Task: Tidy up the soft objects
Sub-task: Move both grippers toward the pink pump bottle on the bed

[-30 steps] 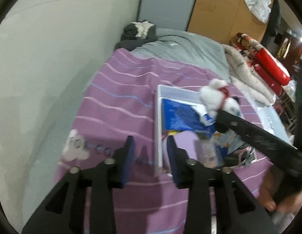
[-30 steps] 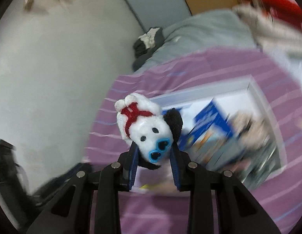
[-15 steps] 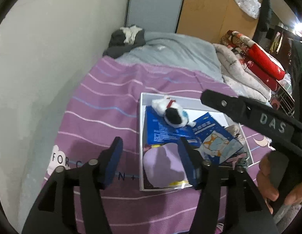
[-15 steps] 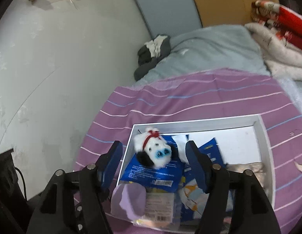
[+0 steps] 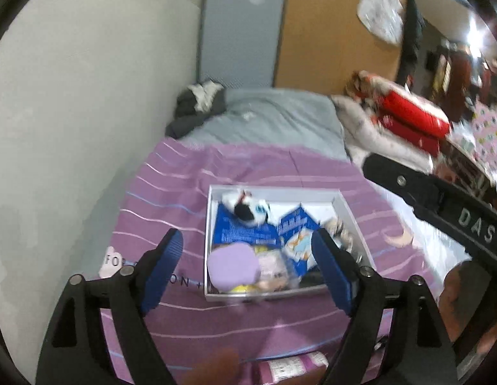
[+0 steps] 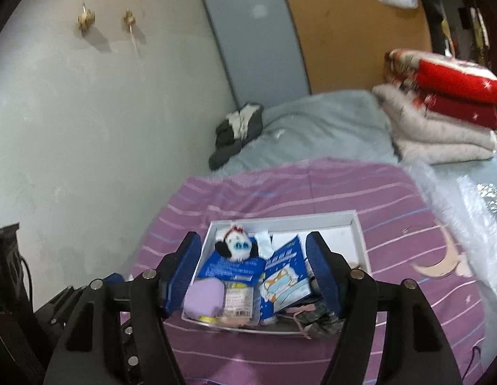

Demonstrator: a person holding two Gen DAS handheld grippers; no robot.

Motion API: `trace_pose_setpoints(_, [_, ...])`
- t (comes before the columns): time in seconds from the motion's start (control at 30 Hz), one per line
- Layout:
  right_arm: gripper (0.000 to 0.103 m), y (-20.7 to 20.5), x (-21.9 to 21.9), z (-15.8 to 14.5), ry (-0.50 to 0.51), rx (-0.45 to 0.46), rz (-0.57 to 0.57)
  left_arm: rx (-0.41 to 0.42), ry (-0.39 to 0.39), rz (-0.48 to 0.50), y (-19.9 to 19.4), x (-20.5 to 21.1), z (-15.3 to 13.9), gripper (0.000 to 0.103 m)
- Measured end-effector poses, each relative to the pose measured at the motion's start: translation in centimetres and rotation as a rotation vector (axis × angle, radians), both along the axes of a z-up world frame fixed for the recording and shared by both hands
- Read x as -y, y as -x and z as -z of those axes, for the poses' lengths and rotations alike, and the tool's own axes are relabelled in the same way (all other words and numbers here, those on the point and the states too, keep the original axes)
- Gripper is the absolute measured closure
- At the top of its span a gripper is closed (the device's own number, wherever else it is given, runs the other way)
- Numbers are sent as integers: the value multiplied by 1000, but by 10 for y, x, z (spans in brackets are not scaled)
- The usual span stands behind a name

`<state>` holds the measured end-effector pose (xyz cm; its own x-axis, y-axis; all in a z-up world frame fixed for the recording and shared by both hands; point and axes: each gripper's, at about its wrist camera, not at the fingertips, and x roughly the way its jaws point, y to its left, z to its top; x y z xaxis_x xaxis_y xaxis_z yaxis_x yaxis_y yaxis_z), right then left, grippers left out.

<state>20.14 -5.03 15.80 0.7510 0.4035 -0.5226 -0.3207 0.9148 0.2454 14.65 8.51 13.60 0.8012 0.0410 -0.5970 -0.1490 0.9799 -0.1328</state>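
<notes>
White box (image 5: 346, 207) on the purple striped bedspread (image 5: 171, 199), ahead of and below both tongs, holding plush dog (image 5: 248, 207) at far-left corner, lilac pouch (image 5: 234, 268) near-left, blue packets (image 6: 285, 264) centre; left gripper (image 5: 245, 272) and right gripper (image 6: 253, 271) both empty, jaws opening; bare bedspread around the box.

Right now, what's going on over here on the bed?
A person is sorting soft things into a white box on the purple striped blanket. Both tools are above the box with their jaws opening and nothing between them: the left tool and the right tool. A small plush dog lies in the box's far corner on blue packets, with a lilac pouch near the front.
</notes>
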Motion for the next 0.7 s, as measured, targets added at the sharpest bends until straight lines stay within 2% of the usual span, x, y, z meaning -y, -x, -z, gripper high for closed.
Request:
trace_pose_setpoints(0.03, [19, 2, 3, -4, -3, 13, 10, 23, 0, -47, 4, 0, -3, 8])
trace_pose_setpoints(0.07, [17, 4, 6, -7, -1, 19, 33, 44, -5, -103, 7, 0, -3, 0])
trace_pose_setpoints(0.13, [17, 6, 11, -5, 6, 1, 67, 27, 13, -181, 6, -3, 4, 1])
trace_pose_setpoints(0.2, [17, 11, 17, 4, 6, -25, 82, -33, 85, -147, 2, -8, 18, 1])
trace_pose_setpoints(0.27, [17, 20, 23, 12, -3, -25, 93, -72, 163, -28, -1, -9, 32, 1])
trace_pose_setpoints(0.3, [17, 26, 25, 17, 2, -25, 95, -91, 169, -5, -1, -8, 37, 1])
trace_pose_setpoints(0.43, [17, 48, 28, 35, 60, -14, 75, -110, 88, -7, 8, 6, 49, 1])
trace_pose_setpoints(0.53, [17, 68, 32, 49, 88, -5, 73, -135, 9, 38, 22, 23, 58, 1])
trace_pose_setpoints(0.7, [17, 98, 51, 82, 42, -72, 72, -167, -52, 117, 51, 45, 80, 1])
